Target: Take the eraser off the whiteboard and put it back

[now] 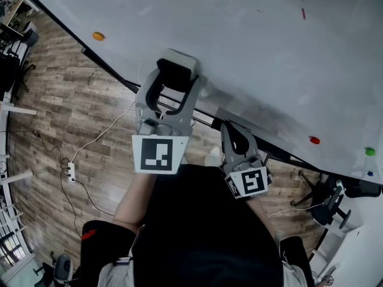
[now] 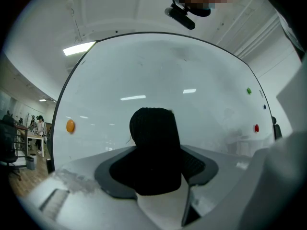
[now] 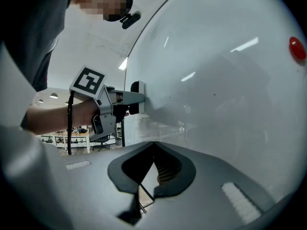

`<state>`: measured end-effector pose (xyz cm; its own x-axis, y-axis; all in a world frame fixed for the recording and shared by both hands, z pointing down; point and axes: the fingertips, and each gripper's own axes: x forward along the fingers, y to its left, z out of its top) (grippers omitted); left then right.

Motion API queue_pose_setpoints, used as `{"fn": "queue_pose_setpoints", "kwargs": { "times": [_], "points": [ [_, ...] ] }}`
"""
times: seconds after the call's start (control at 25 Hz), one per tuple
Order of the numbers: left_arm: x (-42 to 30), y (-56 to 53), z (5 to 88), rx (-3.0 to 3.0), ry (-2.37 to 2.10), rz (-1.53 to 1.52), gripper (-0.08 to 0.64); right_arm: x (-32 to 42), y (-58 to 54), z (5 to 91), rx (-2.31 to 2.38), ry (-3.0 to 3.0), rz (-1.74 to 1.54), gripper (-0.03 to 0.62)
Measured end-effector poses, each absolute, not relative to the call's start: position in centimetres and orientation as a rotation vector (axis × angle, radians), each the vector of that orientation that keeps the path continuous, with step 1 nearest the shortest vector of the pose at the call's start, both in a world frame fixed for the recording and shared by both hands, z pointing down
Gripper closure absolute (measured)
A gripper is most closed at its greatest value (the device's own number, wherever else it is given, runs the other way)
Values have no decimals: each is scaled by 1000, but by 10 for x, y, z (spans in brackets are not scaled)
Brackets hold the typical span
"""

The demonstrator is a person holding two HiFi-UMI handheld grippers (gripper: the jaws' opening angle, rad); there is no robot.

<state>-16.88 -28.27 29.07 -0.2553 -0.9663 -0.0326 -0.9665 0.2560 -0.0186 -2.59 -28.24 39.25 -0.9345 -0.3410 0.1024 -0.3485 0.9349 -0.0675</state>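
The eraser point(image 1: 176, 64), with a white body and black felt, lies flat against the whiteboard point(image 1: 251, 40). My left gripper point(image 1: 175, 76) is shut on it, jaws spread wide round its sides. In the left gripper view the black eraser point(image 2: 156, 147) fills the space between the pads, with the board point(image 2: 192, 71) behind it. The right gripper view shows the eraser point(image 3: 135, 97) pressed to the board point(image 3: 216, 104) from the side. My right gripper point(image 1: 234, 131) hangs lower, near the board's bottom edge, shut with nothing in it point(image 3: 153, 145).
Magnets dot the board: an orange magnet point(image 1: 98, 36), a red magnet point(image 1: 314, 140) and a green magnet point(image 1: 370, 151). On the wood floor below lie a power strip point(image 1: 72, 172) and its cable. The board's wheeled foot point(image 1: 326, 205) stands at the right.
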Motion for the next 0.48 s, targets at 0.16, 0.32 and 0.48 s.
{"fn": "queue_pose_setpoints", "kwargs": {
  "times": [0.16, 0.32, 0.48],
  "points": [
    [-169, -282, 291, -1914, 2450, 17, 304, -26, -279, 394, 557, -3000, 134, 589],
    [-170, -279, 293, -1929, 2445, 22, 313, -26, -275, 397, 583, -2994, 144, 589],
    [-171, -275, 296, -1952, 2443, 20, 313, -26, -269, 396, 609, -2993, 146, 589]
  ]
}}
